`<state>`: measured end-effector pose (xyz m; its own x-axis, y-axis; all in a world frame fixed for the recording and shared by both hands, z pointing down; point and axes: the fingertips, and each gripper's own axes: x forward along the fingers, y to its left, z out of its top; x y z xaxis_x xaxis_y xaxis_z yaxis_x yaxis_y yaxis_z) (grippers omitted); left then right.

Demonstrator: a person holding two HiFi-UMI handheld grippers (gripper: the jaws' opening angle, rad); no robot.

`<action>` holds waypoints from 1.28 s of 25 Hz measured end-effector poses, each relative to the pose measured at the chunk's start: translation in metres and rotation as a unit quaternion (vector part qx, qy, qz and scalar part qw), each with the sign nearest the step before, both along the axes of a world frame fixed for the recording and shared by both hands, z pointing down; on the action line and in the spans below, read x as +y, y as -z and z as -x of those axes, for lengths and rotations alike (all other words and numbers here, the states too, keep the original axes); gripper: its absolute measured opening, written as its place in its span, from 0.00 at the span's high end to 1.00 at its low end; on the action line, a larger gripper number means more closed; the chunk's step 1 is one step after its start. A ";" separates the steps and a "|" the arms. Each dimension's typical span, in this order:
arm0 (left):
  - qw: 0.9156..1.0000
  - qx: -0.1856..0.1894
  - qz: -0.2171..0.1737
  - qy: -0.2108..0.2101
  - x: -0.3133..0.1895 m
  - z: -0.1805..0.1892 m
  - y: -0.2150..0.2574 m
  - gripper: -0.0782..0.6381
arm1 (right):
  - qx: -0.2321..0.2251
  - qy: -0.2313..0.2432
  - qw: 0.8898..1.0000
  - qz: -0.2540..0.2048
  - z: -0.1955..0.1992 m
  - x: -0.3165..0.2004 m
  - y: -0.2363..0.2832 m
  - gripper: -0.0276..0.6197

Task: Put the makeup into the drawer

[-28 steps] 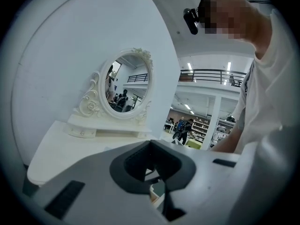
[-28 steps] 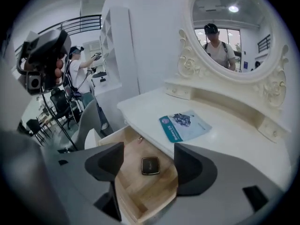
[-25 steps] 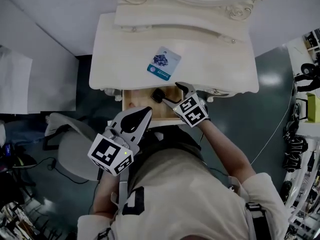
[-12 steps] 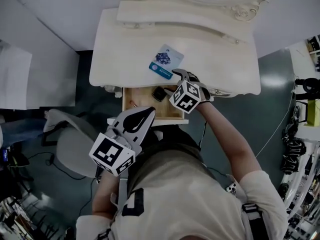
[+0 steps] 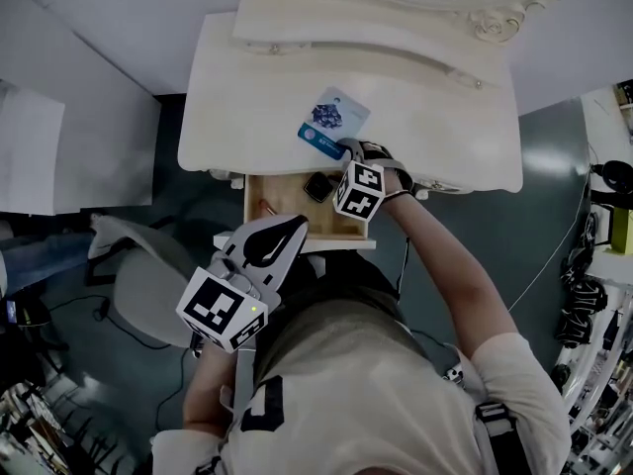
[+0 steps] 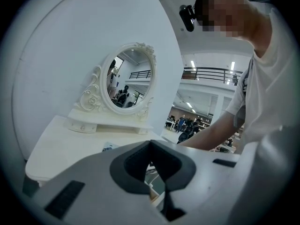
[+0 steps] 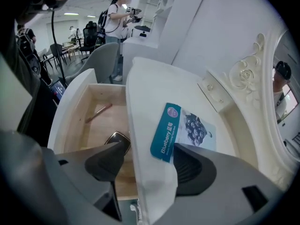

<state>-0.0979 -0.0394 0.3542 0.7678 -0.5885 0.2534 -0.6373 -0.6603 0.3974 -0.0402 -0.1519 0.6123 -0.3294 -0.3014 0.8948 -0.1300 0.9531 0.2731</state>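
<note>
Right gripper view: my right tongs gape wide astride the surface's front edge.
The teal-and-white Blueberry sachet lies flat beside one jaw; left tongs closed, empty.

the tabletop hides the back of the open drawer.

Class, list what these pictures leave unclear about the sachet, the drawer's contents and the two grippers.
Sachet: right gripper view, near corner hidden by the right gripper; contact cannot be told.
Black compact: same view, near part behind a jaw.
Drawer: head view, right part covered by that gripper's marker cube.
Pink stick: too small to identify.
Left gripper: its view is filled by its own body, hiding nearly all the drawer.
</note>
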 end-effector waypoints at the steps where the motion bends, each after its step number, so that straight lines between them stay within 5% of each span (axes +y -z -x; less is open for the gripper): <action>1: 1.000 -0.001 0.002 0.001 -0.001 0.000 -0.001 0.81 | -0.001 0.001 1.000 -0.002 0.000 -0.001 0.000 0.44; 14: 1.000 0.001 0.003 -0.009 -0.008 -0.003 -0.002 0.81 | -0.014 -0.005 0.999 -0.040 0.002 0.015 0.002 0.45; 17: 1.000 0.000 0.002 -0.012 -0.006 -0.001 -0.001 0.81 | -0.020 -0.018 0.997 -0.071 0.002 0.013 0.009 0.71; 32: 1.000 -0.001 -0.008 -0.008 0.004 0.009 0.002 0.81 | -0.028 -0.024 0.997 -0.064 0.008 0.032 0.016 0.91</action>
